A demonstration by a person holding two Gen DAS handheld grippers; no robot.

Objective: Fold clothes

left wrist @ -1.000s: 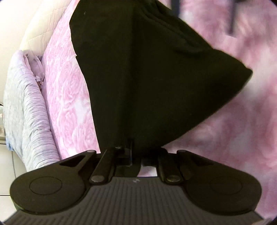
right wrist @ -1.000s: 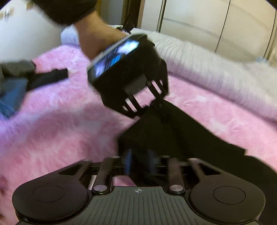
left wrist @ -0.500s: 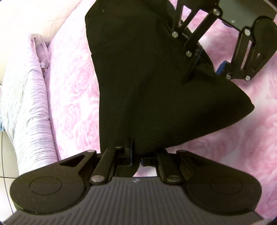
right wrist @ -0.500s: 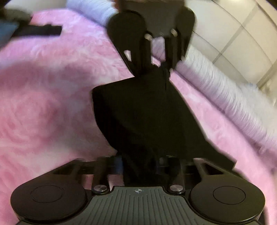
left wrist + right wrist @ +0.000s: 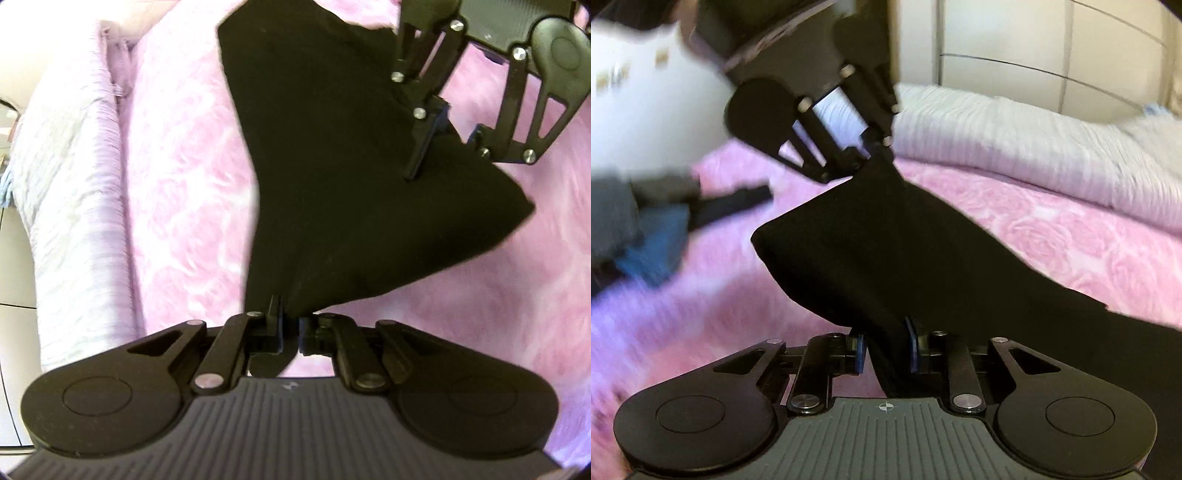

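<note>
We hold the black garment (image 5: 351,166) above the pink bed (image 5: 184,184), left tongs (image 5: 290,325) clenched on an edge, right tongs (image 5: 884,349), just closing, pinching a bunched fold; soft, light, limp cloth, best gripped at corners.

Two matte black, hand-held two-finger grippers, the left gripper (image 5: 290,328) and the right gripper (image 5: 884,350), share one build: ribbed dark grey bodies with a small crosshair mark, rounded black side plates with circular recesses, slotted linkage arms joined by silver screws (image 5: 207,379), and blue-edged finger pads (image 5: 860,353).
</note>
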